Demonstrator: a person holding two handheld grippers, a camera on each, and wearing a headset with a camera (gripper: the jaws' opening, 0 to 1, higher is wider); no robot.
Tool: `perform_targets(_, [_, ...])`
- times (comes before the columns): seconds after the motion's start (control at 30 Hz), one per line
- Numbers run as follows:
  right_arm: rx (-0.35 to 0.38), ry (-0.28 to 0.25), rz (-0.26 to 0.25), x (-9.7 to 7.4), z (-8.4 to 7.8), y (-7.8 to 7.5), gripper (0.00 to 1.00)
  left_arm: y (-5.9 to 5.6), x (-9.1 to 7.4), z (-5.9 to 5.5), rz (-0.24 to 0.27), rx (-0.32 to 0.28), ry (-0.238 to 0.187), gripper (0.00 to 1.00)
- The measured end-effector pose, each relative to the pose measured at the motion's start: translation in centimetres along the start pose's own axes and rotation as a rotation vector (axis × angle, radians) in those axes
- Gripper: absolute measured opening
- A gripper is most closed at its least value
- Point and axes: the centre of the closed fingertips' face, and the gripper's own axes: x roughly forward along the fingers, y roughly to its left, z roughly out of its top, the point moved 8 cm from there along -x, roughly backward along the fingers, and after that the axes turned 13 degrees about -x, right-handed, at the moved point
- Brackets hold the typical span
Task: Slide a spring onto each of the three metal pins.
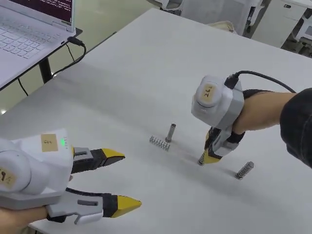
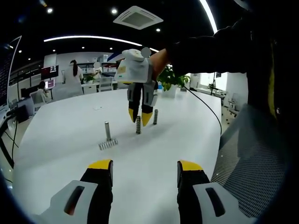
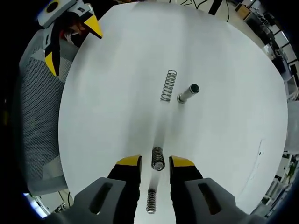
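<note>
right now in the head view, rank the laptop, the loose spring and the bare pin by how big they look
1. laptop: largest by far, even cut off at the frame edge.
2. loose spring and bare pin: side by side, near alike in length, so no ranking between them.

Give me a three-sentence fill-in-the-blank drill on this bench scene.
1. The loose spring lies beside the bare pin; the other ____ pins already wear springs.
2. The right hand-held gripper points ____ at the table, one of them between its jaws.
3. The left hand-held gripper has its jaws ____.
Missing words: two; down; open.
</note>
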Motion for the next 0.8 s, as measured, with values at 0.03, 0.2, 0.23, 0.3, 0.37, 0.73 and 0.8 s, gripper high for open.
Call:
perform_targets(0.03, [0.000, -0.002, -0.002, -0.1, 0.0, 0.0, 0.22, 0.0, 0.0, 0.0, 0.000, 0.000, 0.000, 0.51])
perform_targets(0.2, [0.010, -0.011, -0.008, -0.2, -0.2, 0.1, 0.27, 0.1, 0.1, 0.1, -0.002, 0.002, 0.002, 0.51])
perform_targets(0.23, [0.014, -0.015, -0.012, -0.3, -0.3, 0.1, 0.27, 0.0, 0.1, 0.1, -0.004, 0.002, 0.003, 0.51])
perform_targets(0.3, [0.018, -0.016, -0.014, -0.4, -0.4, 0.2, 0.28, 0.1, 0.1, 0.0, -0.005, 0.001, 0.004, 0.51])
perform_targets(0.37, [0.023, -0.019, -0.017, -0.5, -0.6, 0.3, 0.28, 0.1, 0.1, 0.1, -0.004, 0.001, 0.004, 0.51])
perform_targets(0.73, [0.069, -0.063, -0.056, -1.7, -1.9, 0.5, 0.29, 0.1, 0.3, 0.2, -0.009, 0.007, 0.011, 0.51])
perform_targets(0.8, [0.083, -0.073, -0.061, -2.0, -2.2, 0.5, 0.29, 0.1, 0.3, 0.2, -0.009, 0.007, 0.011, 0.51])
